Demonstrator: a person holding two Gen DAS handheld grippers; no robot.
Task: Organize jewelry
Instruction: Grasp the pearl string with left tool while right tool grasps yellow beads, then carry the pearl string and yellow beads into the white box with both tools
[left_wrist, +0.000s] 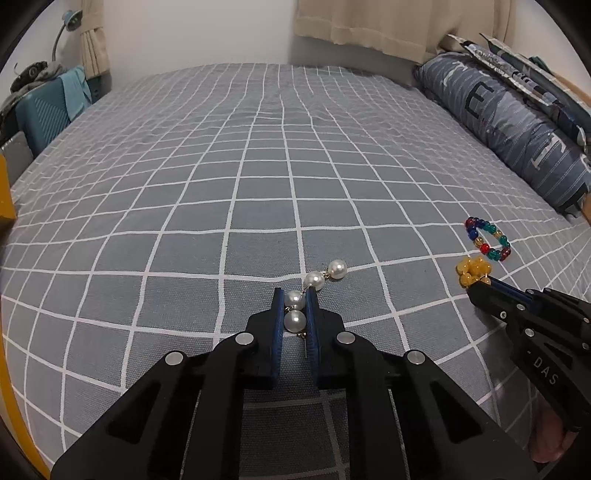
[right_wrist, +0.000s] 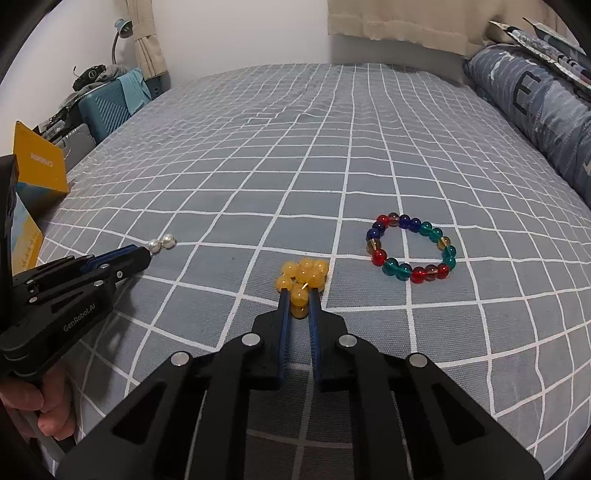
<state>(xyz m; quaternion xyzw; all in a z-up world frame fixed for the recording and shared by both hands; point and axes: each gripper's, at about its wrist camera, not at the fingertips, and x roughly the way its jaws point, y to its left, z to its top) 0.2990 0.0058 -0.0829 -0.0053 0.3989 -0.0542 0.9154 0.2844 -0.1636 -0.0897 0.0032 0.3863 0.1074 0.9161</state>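
Observation:
My left gripper (left_wrist: 295, 295) is shut on a white pearl strand (left_wrist: 316, 280); two pearls sit between its blue pads and two stick out ahead, low over the grey checked bedspread (left_wrist: 258, 166). It shows at the left of the right wrist view (right_wrist: 147, 253), pearls (right_wrist: 162, 242) at its tip. My right gripper (right_wrist: 298, 293) is shut on a bunched yellow bead bracelet (right_wrist: 303, 275); the left wrist view shows it at the right (left_wrist: 480, 282) with the yellow beads (left_wrist: 472, 271). A multicoloured bead bracelet (right_wrist: 410, 251) lies flat to the right, also in the left wrist view (left_wrist: 487, 240).
A yellow box (right_wrist: 37, 173) stands at the bed's left edge. A blue-grey pillow (left_wrist: 517, 122) lies along the right side. A teal suitcase (right_wrist: 107, 105) and clutter sit beyond the bed's far left corner. Beige curtains (left_wrist: 369, 22) hang behind.

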